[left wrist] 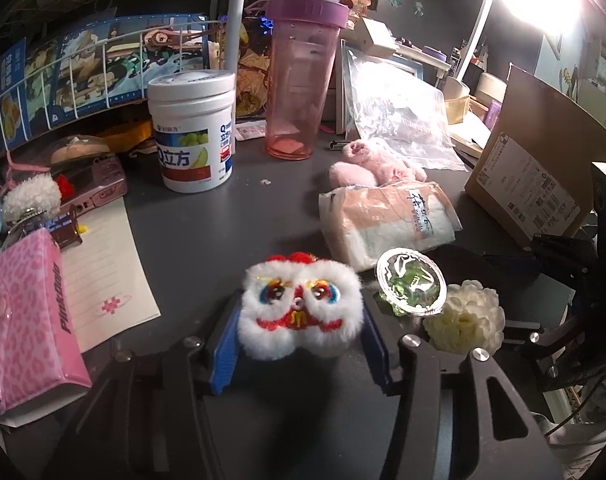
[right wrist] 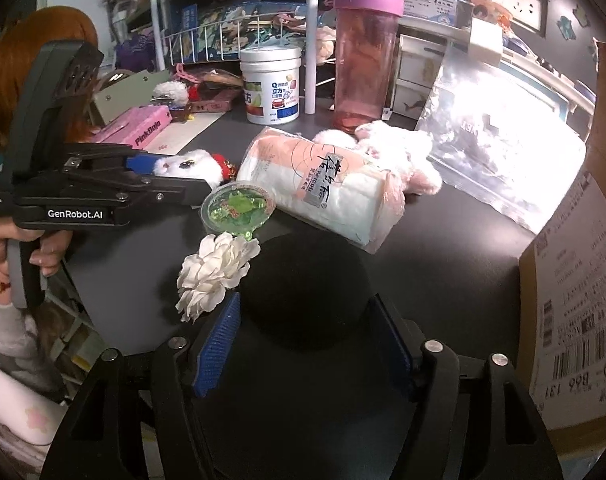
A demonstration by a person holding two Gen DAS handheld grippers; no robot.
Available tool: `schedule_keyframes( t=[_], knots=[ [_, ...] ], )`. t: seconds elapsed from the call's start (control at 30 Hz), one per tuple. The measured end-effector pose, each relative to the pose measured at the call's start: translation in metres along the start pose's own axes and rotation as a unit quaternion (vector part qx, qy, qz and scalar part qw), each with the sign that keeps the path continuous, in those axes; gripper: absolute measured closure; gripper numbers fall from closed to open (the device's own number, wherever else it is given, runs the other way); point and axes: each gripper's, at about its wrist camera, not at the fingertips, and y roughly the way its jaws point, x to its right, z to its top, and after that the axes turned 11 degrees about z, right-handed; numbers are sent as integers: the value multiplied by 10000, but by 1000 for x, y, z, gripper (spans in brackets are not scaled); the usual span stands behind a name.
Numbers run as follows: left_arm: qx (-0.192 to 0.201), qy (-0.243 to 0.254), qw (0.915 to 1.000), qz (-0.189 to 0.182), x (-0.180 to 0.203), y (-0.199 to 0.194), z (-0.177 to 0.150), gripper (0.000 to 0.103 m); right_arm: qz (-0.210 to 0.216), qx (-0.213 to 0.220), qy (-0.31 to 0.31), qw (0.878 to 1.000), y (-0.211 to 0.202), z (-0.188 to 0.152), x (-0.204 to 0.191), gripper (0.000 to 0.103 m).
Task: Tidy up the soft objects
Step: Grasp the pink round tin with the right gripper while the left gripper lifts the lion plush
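The lower part of the lion-face plush [left wrist: 301, 312] was hidden behind the blue pads of the left gripper [left wrist: 299, 344], which were closed against its two fluffy sides, so that it was held just above the dark desk [left wrist: 207, 240]. In the right wrist view only a sliver of that plush showed beyond the left tool. The right gripper [right wrist: 307, 332] was seen half open, its pads flanking a black round object [right wrist: 303, 288] whose nature could not be made out; whether the pads touched it could not be told. A white fabric flower [right wrist: 213, 276] lay just left of it, touching a clear cup of green jelly [right wrist: 237, 208]. Farther back a wrapped tissue pack [right wrist: 327, 188] lay against a pink plush toy [right wrist: 399, 152]. Behind stood a white tub [right wrist: 271, 86] and a pink tumbler [right wrist: 365, 60]. The cardboard box [right wrist: 575, 320] was cut off at the right edge. The lamp glare washed out a plastic bag [right wrist: 499, 148].
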Motion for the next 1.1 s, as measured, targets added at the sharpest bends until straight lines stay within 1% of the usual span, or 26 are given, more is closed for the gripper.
schedule_keyframes(
  t=[0.07,0.2,0.23,0.3,0.37,0.43,0.6,0.73,0.9,1.1],
  knots=[
    [0,5,10000,35,1,1,1,53,2,34,-6,10000,3,2,0,35],
    [9,38,10000,67,3,2,1,54,44,91,-68,9999,6,4,0,35],
    [12,34,10000,71,3,2,2,55,52,103,-74,9999,7,5,0,37],
    [8,29,10000,80,2,2,2,56,40,122,-56,9999,6,6,-1,39],
    [-3,20,10000,84,2,1,1,56,40,183,-43,9998,4,5,0,43],
    [-4,-2,10000,95,2,0,1,56,42,241,-50,9997,-1,6,0,46],
    [49,-43,9999,134,1,-5,0,56,-16,205,-95,9997,-5,4,-2,46],
    [131,-85,9998,157,0,-13,0,56,-43,340,-44,9994,-15,2,-3,46],
    [341,-131,9993,60,0,-30,6,56,-104,578,-89,9982,-33,6,-7,46],
    [848,-63,9964,-37,4,-65,30,56,-42,1052,-360,9938,-65,22,-20,46]
  ],
)
